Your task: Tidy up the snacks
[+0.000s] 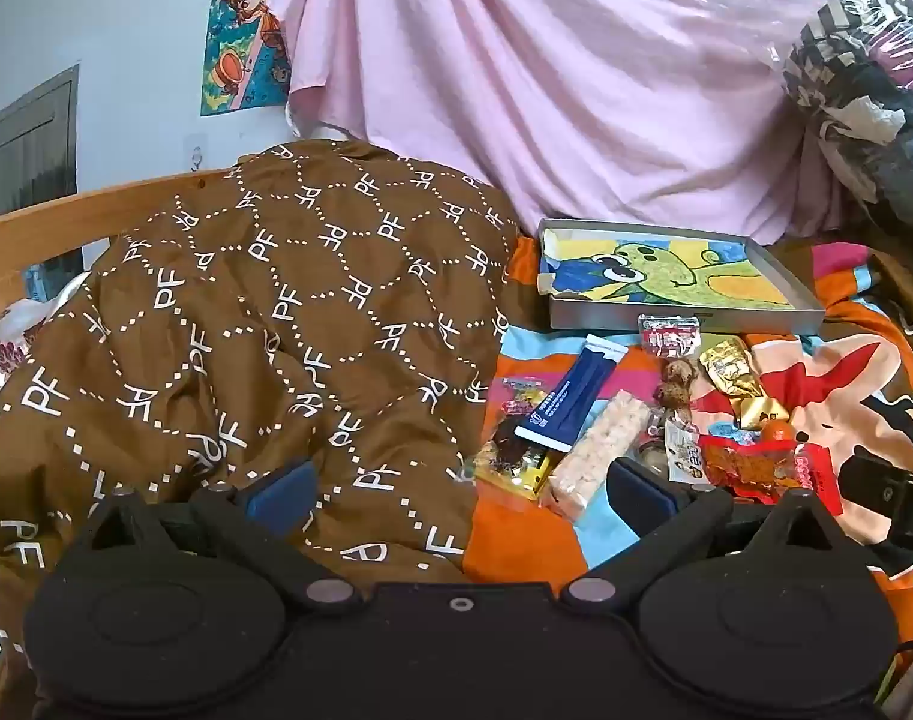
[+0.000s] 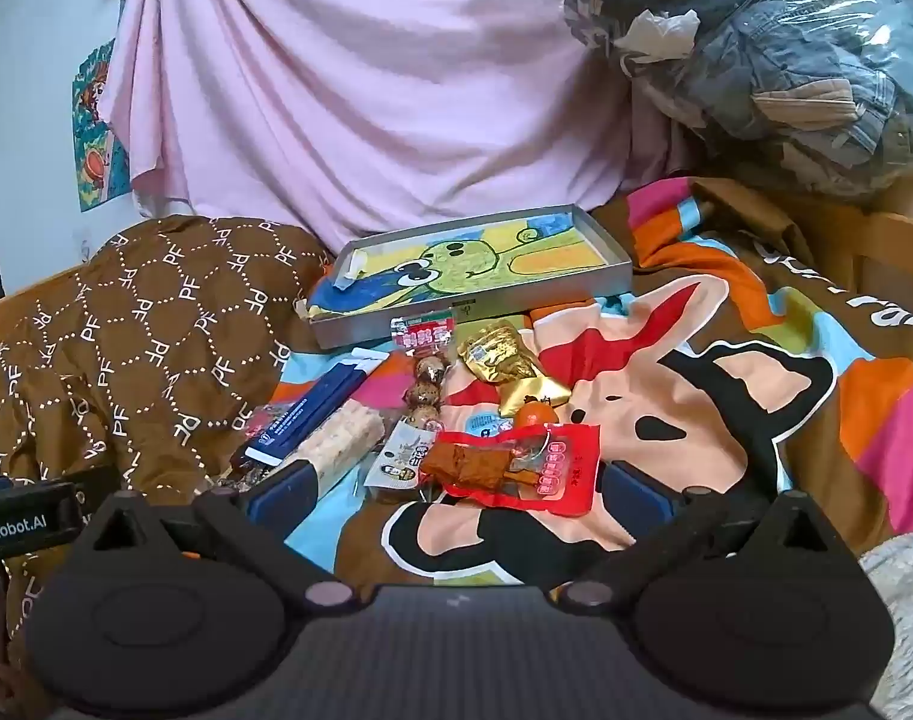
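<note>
Several snack packets lie in a heap on a colourful cartoon blanket. Among them are a blue stick pack (image 1: 571,396) (image 2: 309,405), a pale rice bar (image 1: 600,447) (image 2: 342,444), a red packet (image 1: 756,462) (image 2: 516,462), gold packets (image 1: 729,369) (image 2: 501,354) and a small orange fruit (image 2: 535,414). A grey tray (image 1: 684,319) (image 2: 474,306) with a green cartoon drawing inside stands just behind the heap. My left gripper (image 1: 459,489) is open, over the brown quilt, left of the heap. My right gripper (image 2: 456,486) is open, just short of the red packet.
A brown patterned quilt (image 1: 246,330) (image 2: 126,330) is bunched on the left. A pink sheet (image 1: 546,78) hangs behind. A plastic bag of clothes (image 2: 768,60) sits at the back right. A wooden bed rail (image 1: 66,222) runs along the left.
</note>
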